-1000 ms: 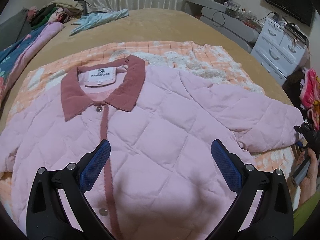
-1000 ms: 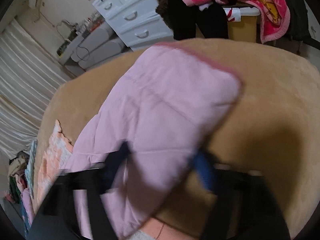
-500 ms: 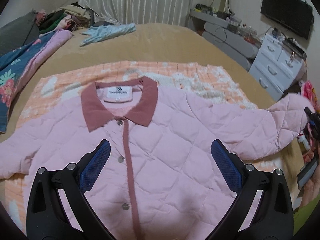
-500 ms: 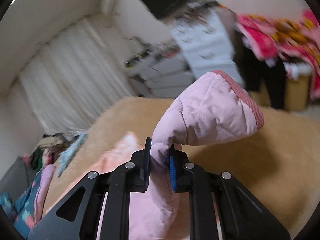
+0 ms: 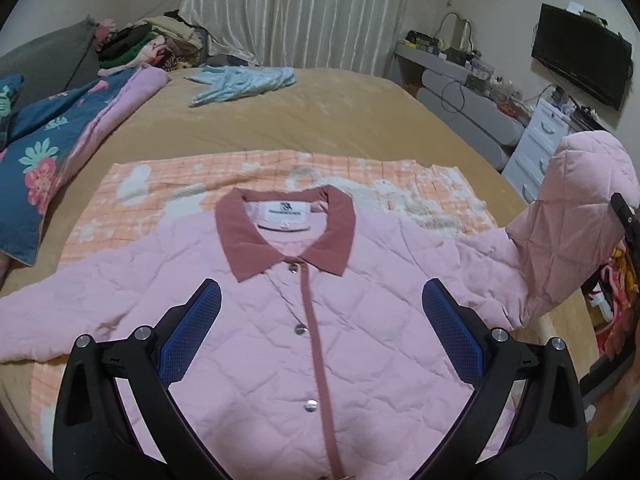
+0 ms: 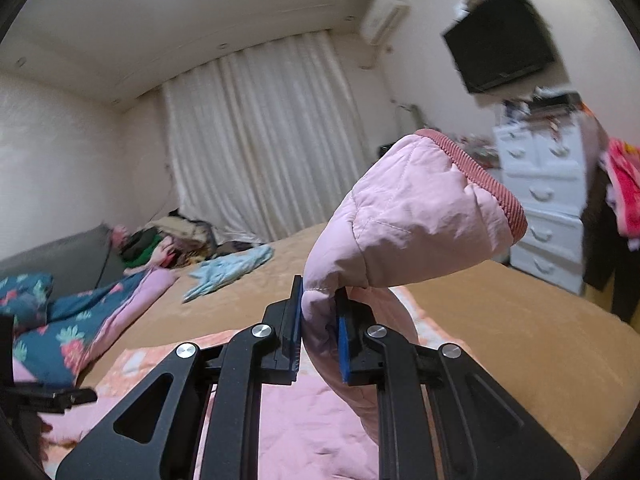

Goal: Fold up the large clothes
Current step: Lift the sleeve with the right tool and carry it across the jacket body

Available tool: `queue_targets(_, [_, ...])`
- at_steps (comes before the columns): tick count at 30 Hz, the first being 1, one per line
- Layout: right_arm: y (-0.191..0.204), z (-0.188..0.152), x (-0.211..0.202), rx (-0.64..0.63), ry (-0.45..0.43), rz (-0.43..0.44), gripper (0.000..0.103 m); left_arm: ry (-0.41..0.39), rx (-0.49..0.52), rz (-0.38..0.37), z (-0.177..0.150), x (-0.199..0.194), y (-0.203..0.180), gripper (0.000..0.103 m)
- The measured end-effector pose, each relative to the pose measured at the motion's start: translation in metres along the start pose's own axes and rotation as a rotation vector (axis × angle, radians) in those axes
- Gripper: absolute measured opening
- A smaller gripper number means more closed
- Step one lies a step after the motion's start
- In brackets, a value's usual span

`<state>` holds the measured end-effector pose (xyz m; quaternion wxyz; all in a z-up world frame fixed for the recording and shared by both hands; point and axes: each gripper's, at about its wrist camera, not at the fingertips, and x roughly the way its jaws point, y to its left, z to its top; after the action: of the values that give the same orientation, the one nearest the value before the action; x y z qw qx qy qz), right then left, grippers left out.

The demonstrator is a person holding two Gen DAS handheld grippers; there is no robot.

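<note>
A pink quilted jacket (image 5: 320, 320) with a dusty-red collar (image 5: 248, 240) lies front up on an orange checked blanket (image 5: 160, 184) on the bed. My left gripper (image 5: 320, 336) is open and empty, hovering above the jacket's chest. My right gripper (image 6: 319, 320) is shut on the jacket's sleeve (image 6: 412, 216) near its ribbed cuff (image 6: 488, 184) and holds it raised off the bed. The lifted sleeve also shows at the right edge of the left wrist view (image 5: 572, 216). The other sleeve (image 5: 52, 316) lies flat at the left.
The tan bed (image 5: 320, 112) holds a light-blue garment (image 5: 240, 80) at the back and a floral blue quilt (image 5: 52, 140) at the left. A clothes pile (image 5: 148, 44) sits by the curtains. White drawers (image 6: 540, 200) and a wall TV (image 6: 500, 40) stand at the right.
My right gripper has lifted the clamped sleeve higher and swung to face the room. My left gripper has drawn back and tilted up, still open.
</note>
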<state>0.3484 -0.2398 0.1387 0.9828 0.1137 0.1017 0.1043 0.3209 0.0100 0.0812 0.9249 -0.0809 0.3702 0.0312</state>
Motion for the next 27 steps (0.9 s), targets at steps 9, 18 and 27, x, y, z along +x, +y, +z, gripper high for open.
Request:
queue_targets(9, [0.078,0.013,0.005,-0.113,0.043,0.075,0.013,-0.031,-0.072,-0.049,0.012,-0.030,0.033,0.095])
queue_targets(18, [0.129,0.011,0.017,-0.184,0.091,0.116,0.013,-0.058,-0.146,-0.077,0.015,-0.052,0.072,0.095])
queue_targets(27, [0.167,-0.013,0.024,-0.243,0.146,0.153,0.013,-0.070,-0.204,-0.087,0.012,-0.062,0.109,0.094])
